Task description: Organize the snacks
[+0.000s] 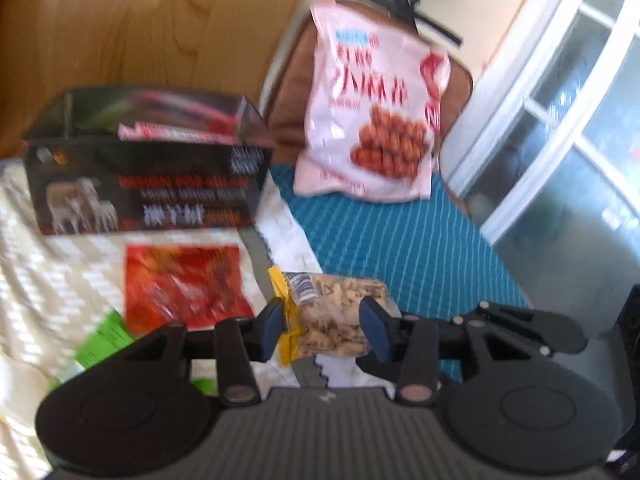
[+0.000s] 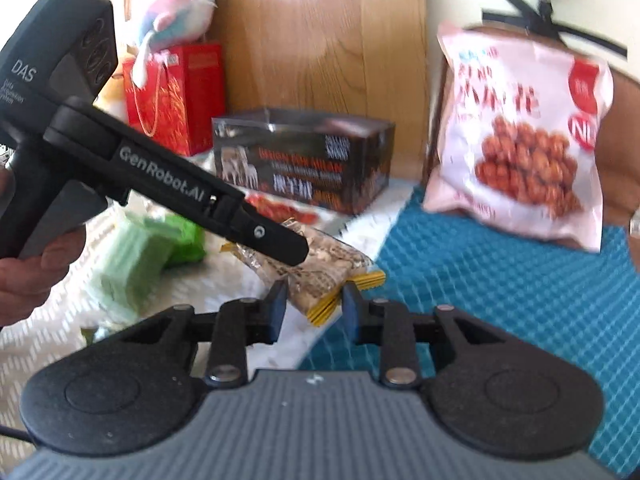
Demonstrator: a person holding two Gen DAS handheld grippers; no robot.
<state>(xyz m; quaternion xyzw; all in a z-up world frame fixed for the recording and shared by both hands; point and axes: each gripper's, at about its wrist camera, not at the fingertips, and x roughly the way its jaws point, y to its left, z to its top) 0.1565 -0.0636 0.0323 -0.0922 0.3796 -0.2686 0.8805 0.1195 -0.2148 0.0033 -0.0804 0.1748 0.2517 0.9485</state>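
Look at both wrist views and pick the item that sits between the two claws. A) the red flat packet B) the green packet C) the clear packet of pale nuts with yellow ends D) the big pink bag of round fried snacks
C: the clear packet of pale nuts lies between the pads of the left claw at one end and of the right claw at its other, yellow end.

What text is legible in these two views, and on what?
"GenRobot.AI": arm of the black left tool.
"DAS": grey body of that tool.
Small lines under "DAS": too blurred.
Black rectangular cardboard box: orange and white print, unreadable.
Large pink plastic snack bag: red characters, blurred.
Clear yellow-edged nut packet: no readable text.
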